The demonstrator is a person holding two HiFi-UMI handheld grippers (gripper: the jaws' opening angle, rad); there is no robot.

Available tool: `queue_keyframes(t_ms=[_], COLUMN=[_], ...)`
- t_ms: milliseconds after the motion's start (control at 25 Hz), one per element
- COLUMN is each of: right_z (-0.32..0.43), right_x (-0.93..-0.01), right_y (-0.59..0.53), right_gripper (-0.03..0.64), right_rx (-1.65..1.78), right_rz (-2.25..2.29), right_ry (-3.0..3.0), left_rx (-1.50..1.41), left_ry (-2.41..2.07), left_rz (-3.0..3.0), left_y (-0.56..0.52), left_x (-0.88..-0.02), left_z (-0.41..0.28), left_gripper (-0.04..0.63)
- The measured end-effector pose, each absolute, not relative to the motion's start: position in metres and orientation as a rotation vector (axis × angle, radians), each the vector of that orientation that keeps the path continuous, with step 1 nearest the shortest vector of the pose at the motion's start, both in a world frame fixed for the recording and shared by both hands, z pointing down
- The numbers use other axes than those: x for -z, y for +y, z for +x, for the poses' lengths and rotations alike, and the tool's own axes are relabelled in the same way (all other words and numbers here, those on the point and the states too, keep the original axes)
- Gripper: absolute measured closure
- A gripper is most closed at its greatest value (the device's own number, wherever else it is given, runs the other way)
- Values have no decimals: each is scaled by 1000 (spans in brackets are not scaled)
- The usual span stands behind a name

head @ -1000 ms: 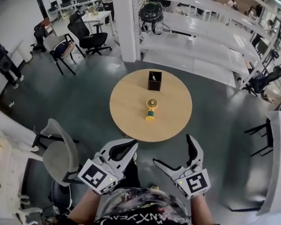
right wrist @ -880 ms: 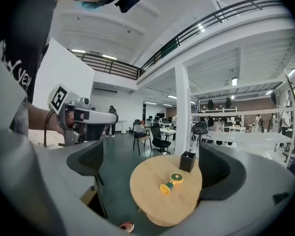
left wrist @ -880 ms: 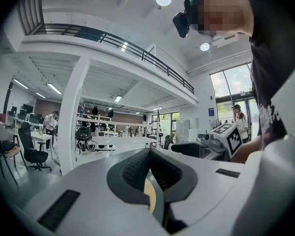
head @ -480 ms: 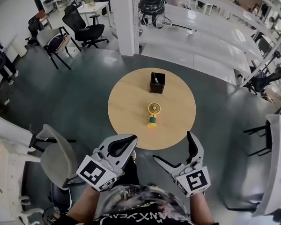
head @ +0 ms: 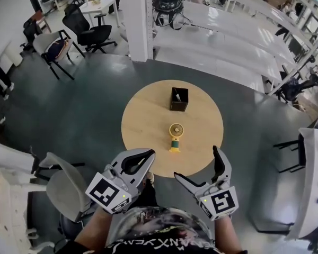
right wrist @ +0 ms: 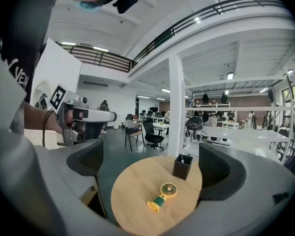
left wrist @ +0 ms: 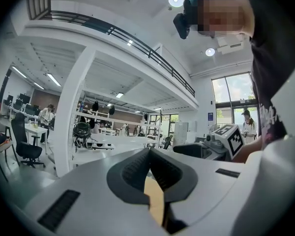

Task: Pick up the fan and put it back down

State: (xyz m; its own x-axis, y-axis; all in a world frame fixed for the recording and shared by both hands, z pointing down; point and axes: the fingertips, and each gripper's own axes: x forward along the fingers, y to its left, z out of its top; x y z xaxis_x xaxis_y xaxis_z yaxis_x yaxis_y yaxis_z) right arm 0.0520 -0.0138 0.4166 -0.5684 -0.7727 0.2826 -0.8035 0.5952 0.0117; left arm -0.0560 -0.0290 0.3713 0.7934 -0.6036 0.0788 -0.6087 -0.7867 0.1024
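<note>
Pale wood counter (head: pixel 143 120), round. The fan (head: pixel 174 135) lies flat near its middle: yellow head, green neck, yellow foot.

- Long axis: runs almost straight away from the person. The foot is at the near end. The head is at the far end, pointing toward the black box (head: pixel 178 99), with bare wood between the two.
- Left gripper (head: pixel 148 155): fingers (left wrist: pixel 132 168) closed together, nothing between them. Only a sliver of wood colour shows through the gap under the pads. It is held off the counter's near edge and aims left of the fan.
- Right gripper (head: pixel 196 161): fingers (right wrist: pixel 219 171) spread wide and empty. Also short of the near edge, well apart from the fan.
- Key relation: in the right gripper view the fan sits low in the open gap, about midway between the two fingers, so this gripper's line already passes over it. In the head view the fan lies ahead of both grippers and between them. Neither touches the fan.
- Judgement: the right gripper is better placed, being open and aimed. It needs to go forward and down. With the fan lying lengthwise along the approach, closing across the green neck or the handle looks the natural hold. The round head is wider and looks a poorer fit.
- Pick-up not begun; the fan rests on the counter.

Counts: one fan, one box, one counter, two grippers (one closed, one open).
</note>
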Motion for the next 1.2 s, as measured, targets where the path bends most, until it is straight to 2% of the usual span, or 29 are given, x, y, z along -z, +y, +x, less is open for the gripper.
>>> queue_keyframes(t_ms=[760,1200], right_z=[10,8], right_x=[-414,-420], right_y=[-114,-146], right_gripper=[32,32], right_rx=[-214,-200], right_rz=[1433,1440], right_ry=[-2440,-2435], left_rx=[-38,-47], left_ry=[-785,-793], left_rz=[2878,2864], left_y=[-145,-178], left_x=[-374,-383], left_z=[-96,-93], left_gripper=[578,578])
